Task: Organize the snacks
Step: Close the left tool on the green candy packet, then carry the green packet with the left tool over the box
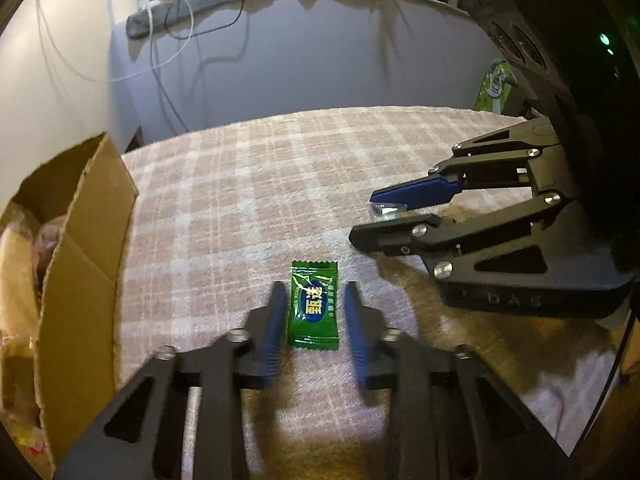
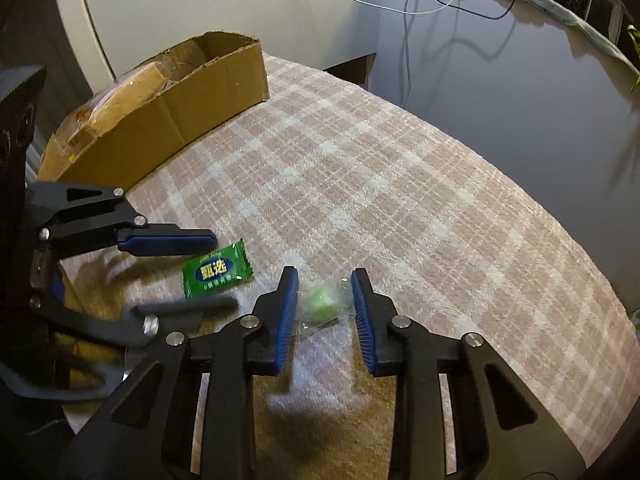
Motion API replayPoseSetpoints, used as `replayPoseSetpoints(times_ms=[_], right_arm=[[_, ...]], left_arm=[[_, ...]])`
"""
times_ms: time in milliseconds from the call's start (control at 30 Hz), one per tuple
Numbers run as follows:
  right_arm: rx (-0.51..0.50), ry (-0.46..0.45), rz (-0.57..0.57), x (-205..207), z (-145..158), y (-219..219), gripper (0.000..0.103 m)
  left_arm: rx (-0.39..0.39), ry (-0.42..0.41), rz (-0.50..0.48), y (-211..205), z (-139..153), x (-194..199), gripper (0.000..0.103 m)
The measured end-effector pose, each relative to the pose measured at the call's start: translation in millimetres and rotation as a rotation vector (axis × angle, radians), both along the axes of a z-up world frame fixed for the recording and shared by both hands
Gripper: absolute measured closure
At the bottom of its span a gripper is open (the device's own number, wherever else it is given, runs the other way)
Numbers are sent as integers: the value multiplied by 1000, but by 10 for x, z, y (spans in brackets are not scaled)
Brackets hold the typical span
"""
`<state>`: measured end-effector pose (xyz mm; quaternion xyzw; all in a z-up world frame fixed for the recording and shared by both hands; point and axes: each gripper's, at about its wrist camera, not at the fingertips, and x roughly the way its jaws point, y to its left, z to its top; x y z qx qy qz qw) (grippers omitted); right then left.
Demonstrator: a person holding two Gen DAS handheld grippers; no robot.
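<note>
A green wrapped candy (image 1: 313,305) with a blue oval label lies flat on the plaid cloth, between the open fingers of my left gripper (image 1: 314,292); the fingers do not touch it. It also shows in the right wrist view (image 2: 217,269), with my left gripper (image 2: 224,270) open around it. A pale green candy in a clear wrapper (image 2: 322,304) lies between the open fingers of my right gripper (image 2: 325,278). In the left wrist view my right gripper (image 1: 362,216) is open at the right, with the clear wrapper (image 1: 386,209) showing between its tips.
An open cardboard box (image 1: 86,248) holding bagged snacks stands at the left edge of the cloth; it also shows in the right wrist view (image 2: 180,116). The plaid cloth (image 2: 400,184) covers the table. A green packet (image 1: 494,86) stands at the far right. Cables hang on the wall behind.
</note>
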<state>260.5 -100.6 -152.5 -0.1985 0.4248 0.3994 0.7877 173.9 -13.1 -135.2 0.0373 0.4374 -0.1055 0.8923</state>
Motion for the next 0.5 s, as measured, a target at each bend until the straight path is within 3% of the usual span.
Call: replayPoseSetpoints(times_ms=[300,500], right_arm=[[30,-28,-21,-142,40,-96,77],[68,-57,-20,-231,287,-118,77]], left_arm=[[-17,-18,24,61,55,-65,86],[-52,-78,59,247,321,-233,86]])
